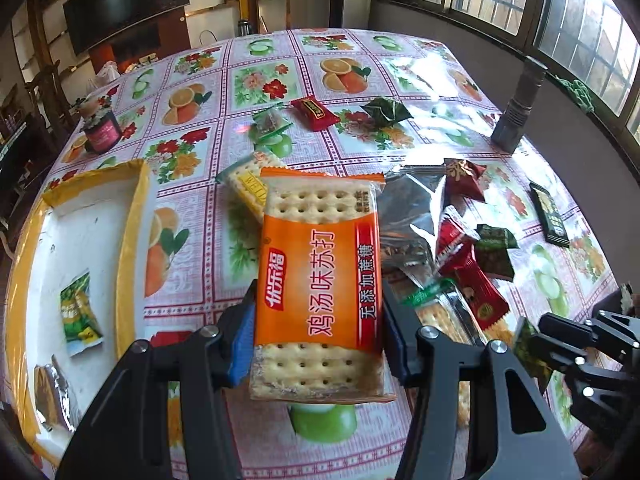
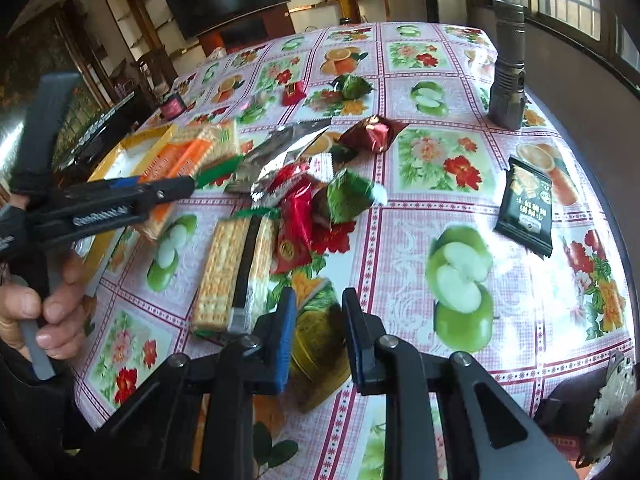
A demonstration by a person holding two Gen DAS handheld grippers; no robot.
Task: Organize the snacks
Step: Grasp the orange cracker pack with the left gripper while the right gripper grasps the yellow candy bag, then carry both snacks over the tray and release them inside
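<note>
In the left wrist view my left gripper (image 1: 320,320) is shut on an orange soda-cracker packet (image 1: 320,264), its blue pads pressing both long sides, and holds it above the table. A white tray with a yellow rim (image 1: 134,216) lies to the left with a green packet (image 1: 80,314) and a silver one (image 1: 52,392) in it. My right gripper (image 2: 318,332) is shut on a green-and-gold snack packet (image 2: 320,348) low over the tablecloth. It also shows at the right edge of the left wrist view as the right gripper (image 1: 538,334).
A heap of red and green candies (image 2: 316,208), a silver bag (image 1: 408,220) and a clear cracker pack (image 2: 236,272) lie mid-table. A black packet (image 2: 528,204), an upright flashlight (image 2: 508,76) and a pink jar (image 1: 102,130) stand further out. A hand (image 2: 48,304) holds the left tool.
</note>
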